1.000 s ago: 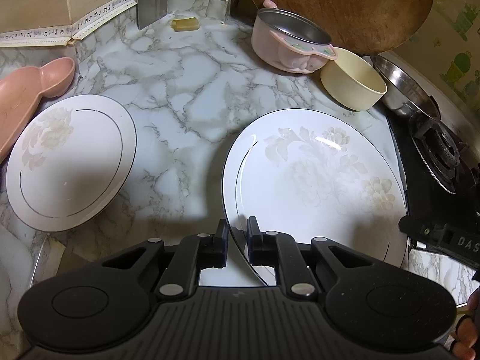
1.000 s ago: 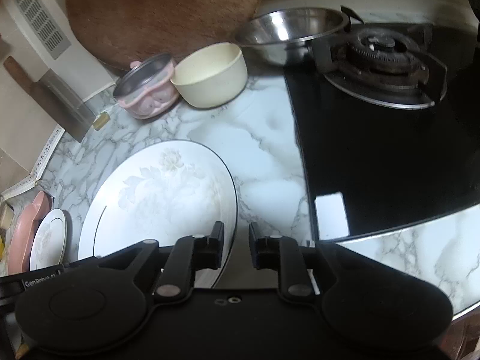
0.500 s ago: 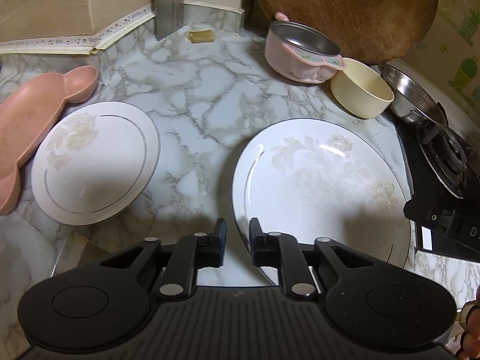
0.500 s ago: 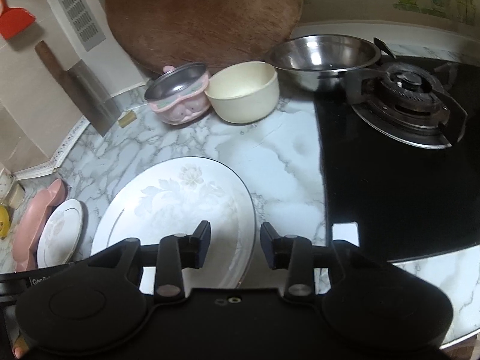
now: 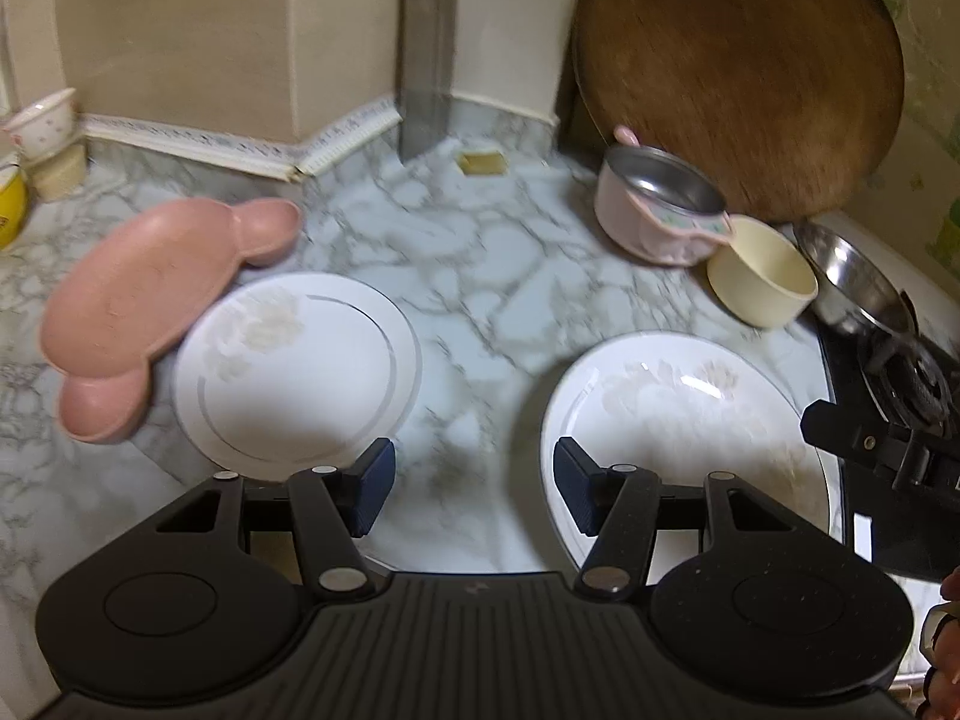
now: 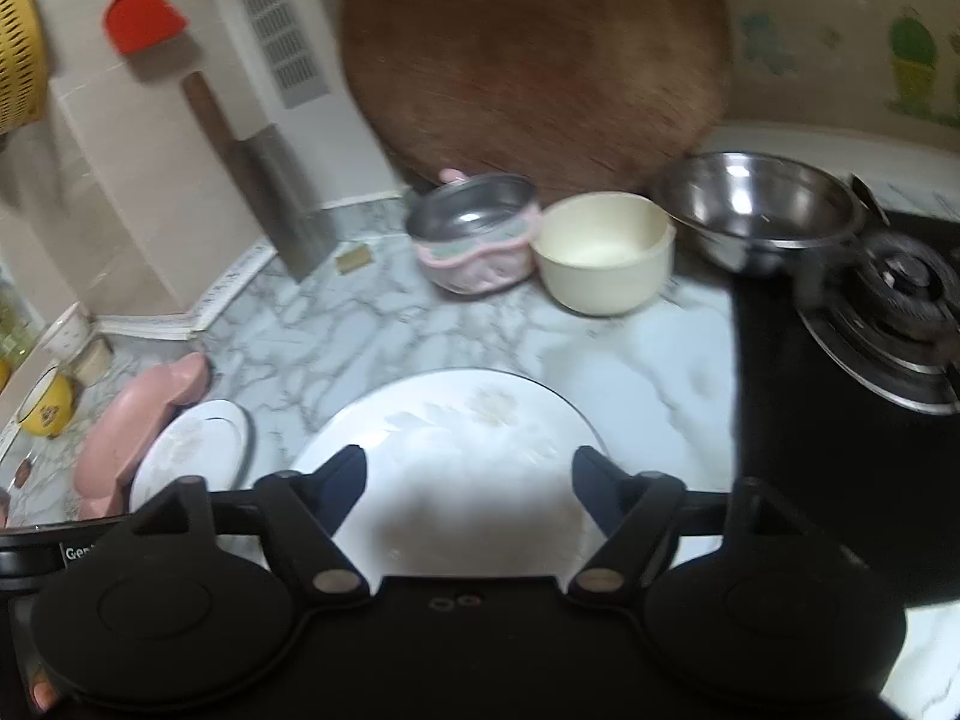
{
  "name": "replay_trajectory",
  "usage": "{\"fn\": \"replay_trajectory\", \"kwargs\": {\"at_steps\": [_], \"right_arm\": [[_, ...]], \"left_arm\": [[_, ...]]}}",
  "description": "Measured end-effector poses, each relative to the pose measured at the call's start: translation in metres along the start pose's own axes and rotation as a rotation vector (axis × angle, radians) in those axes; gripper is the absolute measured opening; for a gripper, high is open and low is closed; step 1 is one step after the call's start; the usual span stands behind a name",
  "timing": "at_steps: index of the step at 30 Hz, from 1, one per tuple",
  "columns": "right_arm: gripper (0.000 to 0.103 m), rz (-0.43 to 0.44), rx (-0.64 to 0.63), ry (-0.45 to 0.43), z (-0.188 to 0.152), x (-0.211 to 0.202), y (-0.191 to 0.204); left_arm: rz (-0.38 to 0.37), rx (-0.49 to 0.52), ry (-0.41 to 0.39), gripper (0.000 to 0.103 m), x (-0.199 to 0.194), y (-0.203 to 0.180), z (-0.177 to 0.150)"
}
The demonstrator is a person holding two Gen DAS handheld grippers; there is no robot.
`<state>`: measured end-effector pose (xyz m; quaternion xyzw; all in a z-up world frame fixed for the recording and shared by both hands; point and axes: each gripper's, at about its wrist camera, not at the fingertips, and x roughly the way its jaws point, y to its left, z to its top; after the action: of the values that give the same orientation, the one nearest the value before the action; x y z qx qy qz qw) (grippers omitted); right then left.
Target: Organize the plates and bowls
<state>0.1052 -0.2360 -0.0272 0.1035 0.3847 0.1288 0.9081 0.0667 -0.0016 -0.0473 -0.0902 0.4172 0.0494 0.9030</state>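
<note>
A large white floral plate lies on the marble counter. A smaller white plate lies to its left, next to a pink bear-shaped dish. At the back stand a pink bowl with a steel liner, a cream bowl and a steel bowl. My left gripper is open and empty above the counter between the two plates. My right gripper is open and empty above the large plate.
A black gas hob borders the counter on the right. A round wooden board and a cleaver lean on the back wall. A yellow bowl and small cups stand far left.
Both grippers have opened wide and pulled back and up from the large plate, which stays flat on the counter. More of the back wall shows.
</note>
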Motion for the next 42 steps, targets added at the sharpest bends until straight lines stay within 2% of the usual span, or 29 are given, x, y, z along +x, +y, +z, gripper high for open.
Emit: {"fn": "replay_trajectory", "kwargs": {"at_steps": [2,4,9,18,23,26,34,42], "right_arm": [[0.083,0.016,-0.025,-0.008,0.003,0.0,0.009],[0.087,0.03,-0.04,-0.016,0.006,0.001,0.017],[0.103,0.084,-0.093,-0.052,0.01,0.003,0.044],[0.103,0.148,-0.208,0.006,0.016,0.04,0.107],[0.103,0.163,-0.246,0.056,0.019,0.069,0.135],[0.103,0.169,-0.261,0.094,0.022,0.088,0.147],[0.097,0.178,-0.24,0.252,0.031,0.145,0.161],[0.085,0.206,-0.239,0.368,0.035,0.18,0.162]], "left_arm": [[0.014,-0.005,-0.019,0.059,-0.005,0.005,0.002],[0.024,-0.012,-0.041,0.067,-0.01,0.012,0.003],[0.049,-0.039,-0.083,0.076,-0.018,0.037,0.008],[0.11,-0.134,-0.081,0.076,-0.016,0.102,0.012],[0.136,-0.203,-0.046,0.076,-0.005,0.135,0.011],[0.121,-0.255,-0.016,0.076,0.003,0.15,0.01],[0.093,-0.329,0.05,0.076,0.022,0.161,0.006],[0.089,-0.367,0.077,0.075,0.036,0.16,0.009]]}}
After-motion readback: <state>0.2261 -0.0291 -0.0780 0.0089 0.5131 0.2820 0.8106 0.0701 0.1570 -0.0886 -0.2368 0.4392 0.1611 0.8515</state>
